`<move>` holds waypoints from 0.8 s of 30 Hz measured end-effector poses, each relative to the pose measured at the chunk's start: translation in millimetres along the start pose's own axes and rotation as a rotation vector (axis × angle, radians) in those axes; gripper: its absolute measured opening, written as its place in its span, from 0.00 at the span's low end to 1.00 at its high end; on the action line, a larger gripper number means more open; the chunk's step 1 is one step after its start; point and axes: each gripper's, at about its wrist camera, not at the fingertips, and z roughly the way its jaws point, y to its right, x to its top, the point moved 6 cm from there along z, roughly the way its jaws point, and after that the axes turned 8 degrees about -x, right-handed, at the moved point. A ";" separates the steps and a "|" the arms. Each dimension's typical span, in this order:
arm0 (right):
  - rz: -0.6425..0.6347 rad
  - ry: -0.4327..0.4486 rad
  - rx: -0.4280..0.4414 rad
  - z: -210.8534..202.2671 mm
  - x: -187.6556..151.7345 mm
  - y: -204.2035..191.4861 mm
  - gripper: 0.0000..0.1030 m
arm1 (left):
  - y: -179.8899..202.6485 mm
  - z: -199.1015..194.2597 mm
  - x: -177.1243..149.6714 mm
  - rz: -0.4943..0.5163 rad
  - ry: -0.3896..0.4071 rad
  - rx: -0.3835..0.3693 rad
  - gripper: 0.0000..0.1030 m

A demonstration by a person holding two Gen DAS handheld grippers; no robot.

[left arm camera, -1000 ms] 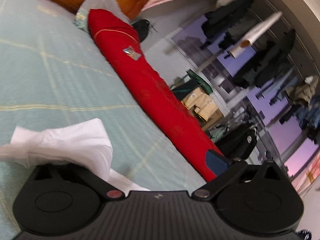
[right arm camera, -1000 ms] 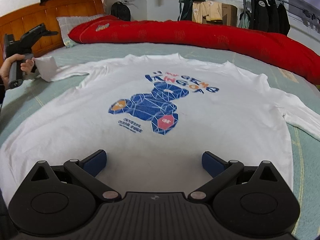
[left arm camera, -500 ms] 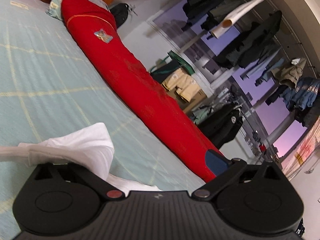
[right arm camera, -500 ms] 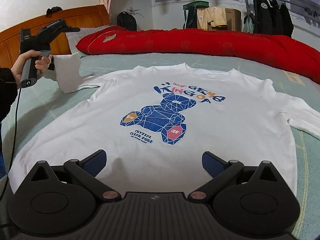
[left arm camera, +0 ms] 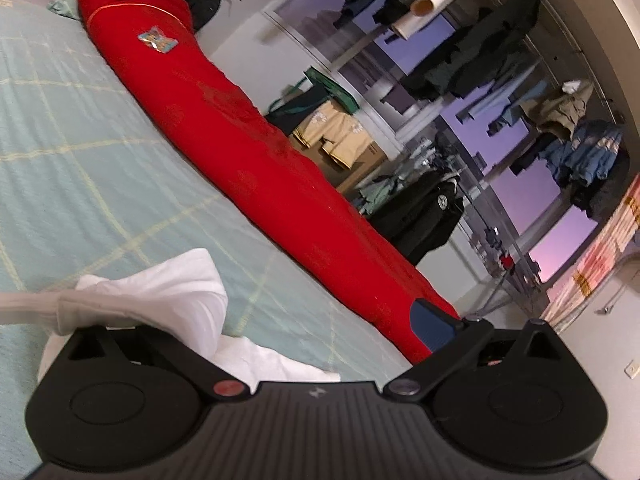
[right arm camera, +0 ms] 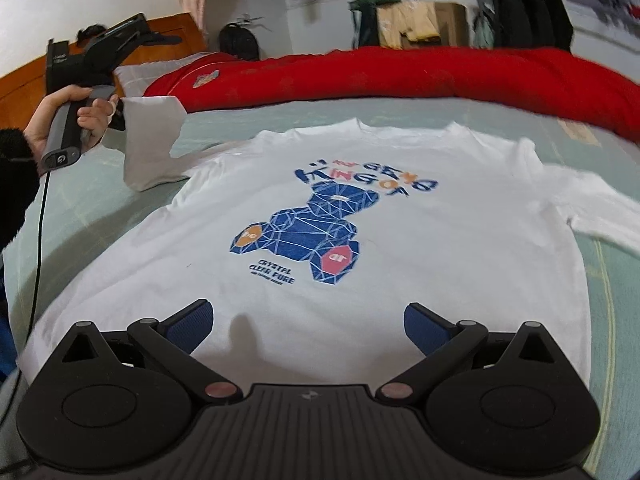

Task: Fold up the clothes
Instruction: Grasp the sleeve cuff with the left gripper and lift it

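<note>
Well — soft white cotton tee, sleeve in left hand-held gripper.

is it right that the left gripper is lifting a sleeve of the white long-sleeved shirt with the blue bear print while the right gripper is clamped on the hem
Not quite. The right wrist view shows the right gripper open, its blue fingers spread apart above the hem, gripping nothing. The rest holds: the left gripper is lifting a sleeve of the white long-sleeved shirt with the blue bear print.

Both wrist views sit low over the bed — sharing the red bolster.
</note>
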 end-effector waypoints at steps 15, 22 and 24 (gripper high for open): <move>-0.091 0.000 0.052 -13.0 -2.0 -20.2 1.00 | 57.7 26.4 -20.1 0.066 -0.070 -0.066 0.97; -0.093 -0.010 0.058 -13.2 -2.4 -20.5 1.00 | 81.1 41.8 -32.6 0.079 -0.103 -0.097 0.97; -0.095 -0.009 0.057 -13.6 -2.7 -20.8 1.00 | 85.5 46.4 -36.8 0.082 -0.117 -0.101 0.97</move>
